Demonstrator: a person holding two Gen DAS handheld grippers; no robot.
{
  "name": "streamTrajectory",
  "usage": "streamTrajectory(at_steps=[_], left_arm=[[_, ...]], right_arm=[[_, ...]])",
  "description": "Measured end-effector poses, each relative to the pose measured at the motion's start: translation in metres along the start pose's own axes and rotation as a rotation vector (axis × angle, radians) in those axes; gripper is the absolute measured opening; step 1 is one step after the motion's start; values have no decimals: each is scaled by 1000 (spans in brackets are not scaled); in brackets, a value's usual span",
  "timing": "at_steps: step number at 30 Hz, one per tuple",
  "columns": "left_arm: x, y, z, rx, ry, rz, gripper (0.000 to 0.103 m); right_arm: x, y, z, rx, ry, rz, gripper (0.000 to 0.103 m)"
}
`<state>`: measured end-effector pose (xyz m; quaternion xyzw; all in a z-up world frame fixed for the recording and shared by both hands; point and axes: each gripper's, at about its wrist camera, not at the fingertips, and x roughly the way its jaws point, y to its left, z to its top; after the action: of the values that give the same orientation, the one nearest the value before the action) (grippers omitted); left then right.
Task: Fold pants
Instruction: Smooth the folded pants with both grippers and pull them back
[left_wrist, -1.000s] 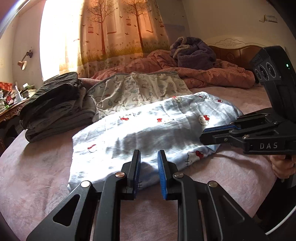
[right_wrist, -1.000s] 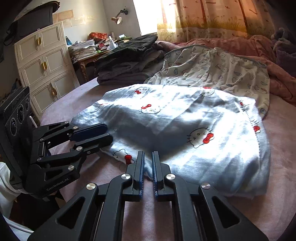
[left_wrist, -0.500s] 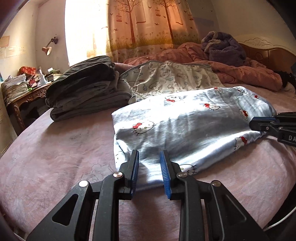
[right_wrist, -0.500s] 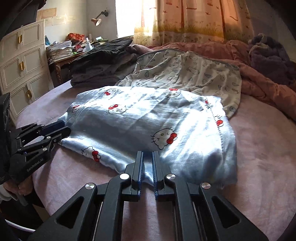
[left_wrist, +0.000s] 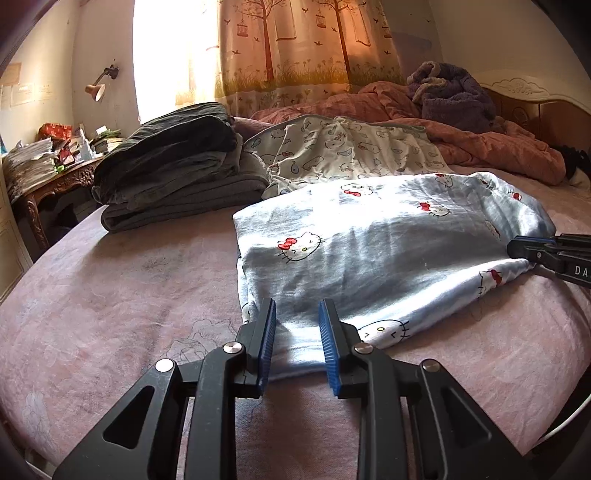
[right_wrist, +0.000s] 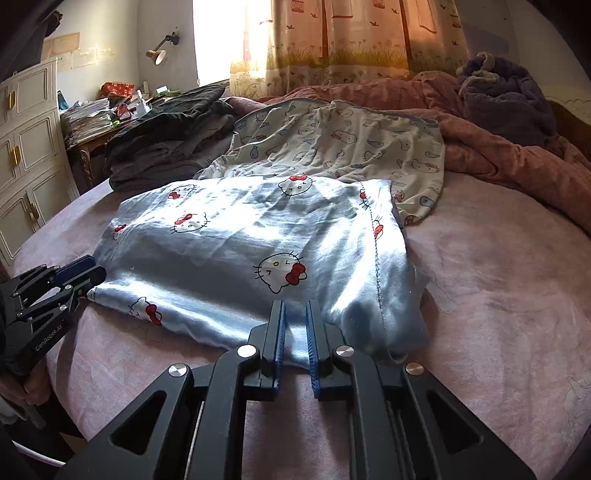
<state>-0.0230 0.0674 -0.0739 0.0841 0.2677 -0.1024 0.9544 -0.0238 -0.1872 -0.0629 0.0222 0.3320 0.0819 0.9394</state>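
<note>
Light-blue cat-print pants (left_wrist: 369, 251) lie folded into a broad rectangle on the pink bed sheet (left_wrist: 129, 295). My left gripper (left_wrist: 297, 306) is at their near left edge, jaws apart, with the hem lying loose between the blue pads. My right gripper (right_wrist: 295, 306) is at the near right edge of the pants (right_wrist: 240, 251). Its jaws are opening, with a narrow gap around the cloth edge and no pinch showing. Each gripper also shows in the other's view: the right gripper (left_wrist: 517, 249) at the far right corner, the left gripper (right_wrist: 92, 266) at the far left.
A stack of dark folded clothes (left_wrist: 173, 173) sits behind the pants on the left. A white cat-print garment (left_wrist: 343, 151) lies spread behind them. A rumpled pink duvet (left_wrist: 480, 147) and purple blanket (left_wrist: 454, 96) fill the back. A cluttered desk (left_wrist: 44, 158) and cream cabinet (right_wrist: 26, 155) stand beside the bed.
The two grippers have drawn apart along the pants' near edge, the left one going left. The right gripper's jaws have parted slightly. The pants have stayed flat.
</note>
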Motion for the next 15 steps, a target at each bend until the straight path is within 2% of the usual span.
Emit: streamTrajectory(at_steps=[5, 8, 9, 12, 13, 14, 15], left_arm=[[-1, 0, 0, -3, -3, 4, 28], [-6, 4, 2, -28, -18, -32, 43], [-10, 7, 3, -42, -34, -39, 45], [-21, 9, 9, -45, -79, -44, 45], [-24, 10, 10, -47, -95, -38, 46], [-27, 10, 12, -51, -107, -36, 49], [-29, 11, 13, -58, -109, -37, 51]], right_arm=[[0, -5, 1, 30, 2, 28, 11], [-2, -3, 2, 22, -3, 20, 12], [-3, -3, 2, 19, -4, 20, 13], [-10, 0, 3, 11, -30, 26, 34], [-14, 2, 3, 6, -47, 19, 48], [-18, 4, 3, -3, -71, 10, 56], [-22, 6, 3, -13, -90, 3, 57]])
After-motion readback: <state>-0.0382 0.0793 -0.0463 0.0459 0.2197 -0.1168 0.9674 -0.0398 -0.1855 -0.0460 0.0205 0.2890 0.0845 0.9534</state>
